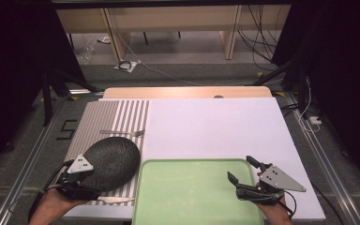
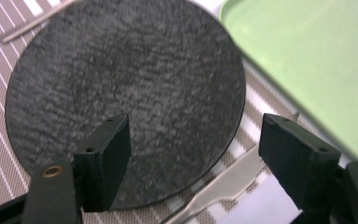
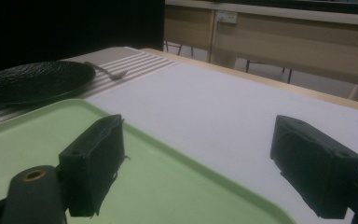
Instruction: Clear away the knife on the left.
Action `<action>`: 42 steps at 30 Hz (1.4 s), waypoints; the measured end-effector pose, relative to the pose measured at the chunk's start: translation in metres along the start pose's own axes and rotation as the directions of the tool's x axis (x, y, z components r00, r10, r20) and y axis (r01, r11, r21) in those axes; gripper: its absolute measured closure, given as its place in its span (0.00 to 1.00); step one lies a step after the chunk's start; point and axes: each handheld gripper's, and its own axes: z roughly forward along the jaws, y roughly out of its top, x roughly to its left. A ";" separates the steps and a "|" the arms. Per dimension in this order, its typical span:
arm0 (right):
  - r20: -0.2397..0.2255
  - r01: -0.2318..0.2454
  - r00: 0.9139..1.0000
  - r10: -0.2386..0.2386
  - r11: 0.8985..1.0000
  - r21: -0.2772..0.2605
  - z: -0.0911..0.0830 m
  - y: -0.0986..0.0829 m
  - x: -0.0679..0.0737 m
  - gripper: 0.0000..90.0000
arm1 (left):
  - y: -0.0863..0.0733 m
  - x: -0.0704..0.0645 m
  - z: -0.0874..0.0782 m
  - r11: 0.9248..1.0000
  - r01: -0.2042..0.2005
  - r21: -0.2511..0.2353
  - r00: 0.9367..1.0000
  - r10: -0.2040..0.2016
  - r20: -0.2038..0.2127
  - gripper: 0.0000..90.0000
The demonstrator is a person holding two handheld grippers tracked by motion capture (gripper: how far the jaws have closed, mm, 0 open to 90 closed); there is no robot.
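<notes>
Left tongs (image 2: 193,154): wide open over near rim of black plate (image 2: 121,93) on striped mat (image 1: 98,124) | right tongs (image 1: 244,169): wide, empty, over green tray (image 1: 192,192) | risk: flat plate slipping; knife (image 2: 223,184) beside rim getting snagged.

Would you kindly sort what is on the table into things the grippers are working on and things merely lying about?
In hand:
- black plate, under the open left gripper
- green tray, under the open right gripper

Lying about:
- fork beyond the plate
- knife at its near edge
- striped placemat
</notes>
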 end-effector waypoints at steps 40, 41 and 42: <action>0.003 0.007 1.000 -0.007 1.000 0.007 0.001 0.000 0.000 0.21 | -0.039 0.027 0.016 0.956 -0.001 0.292 1.000 -0.001 0.005 0.32; 0.004 0.006 1.000 -0.006 1.000 0.004 0.001 0.000 0.000 0.21 | -0.040 0.027 0.017 0.955 -0.006 0.296 1.000 0.004 0.007 0.32; 0.004 0.005 1.000 -0.005 1.000 0.005 0.001 0.000 0.000 0.21 | -0.040 0.027 0.017 0.955 -0.006 0.296 1.000 0.004 0.007 0.33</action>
